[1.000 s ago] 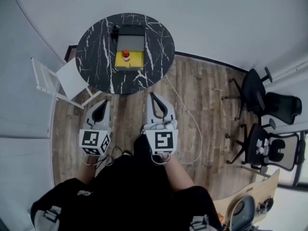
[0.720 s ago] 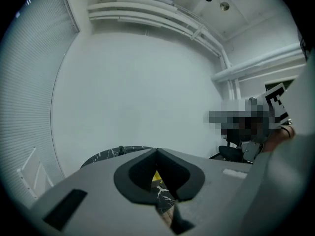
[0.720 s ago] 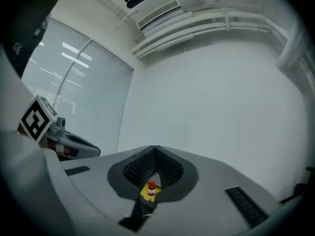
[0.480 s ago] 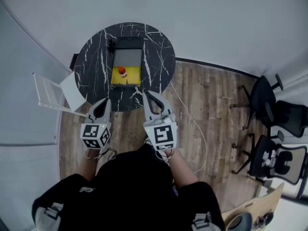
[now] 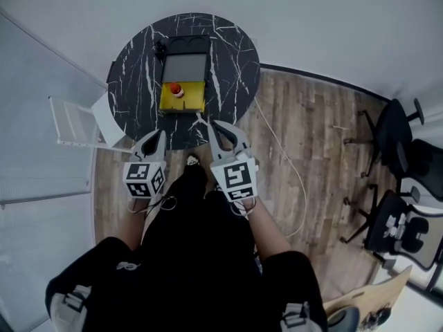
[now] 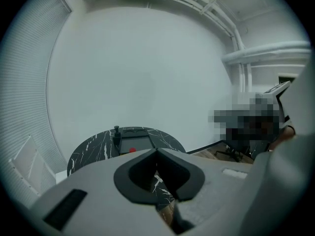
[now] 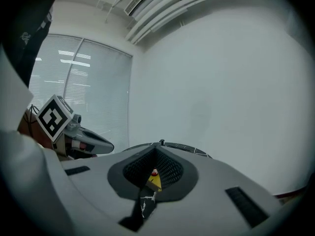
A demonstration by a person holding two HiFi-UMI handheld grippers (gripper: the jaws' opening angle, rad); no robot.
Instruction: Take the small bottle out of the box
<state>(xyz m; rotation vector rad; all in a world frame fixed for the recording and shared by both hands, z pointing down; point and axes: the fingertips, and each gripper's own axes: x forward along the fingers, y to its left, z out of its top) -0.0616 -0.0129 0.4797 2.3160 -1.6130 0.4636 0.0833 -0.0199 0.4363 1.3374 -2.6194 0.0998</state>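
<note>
Small bottle (image 5: 176, 88), red cap, stands in yellow box (image 5: 191, 105) on round black marble table (image 5: 135, 68). Grey box lid (image 5: 185, 66) open, behind bottle. Left gripper (image 5: 161, 133) at table's near edge, claw tips pressed together, nothing inside. Right gripper (image 5: 212, 123) beside it, claw tips together too, holds nothing. Both 2 grippers well apart from bottle. Cube (image 5: 145, 180) on each shows black-and-white square marker.

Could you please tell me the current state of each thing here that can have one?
box: lid open.
small bottle: standing inside the box, red cap on, not yet taken out.
left gripper: shut, empty, short of the box.
right gripper: shut, empty, short of the box.
</note>
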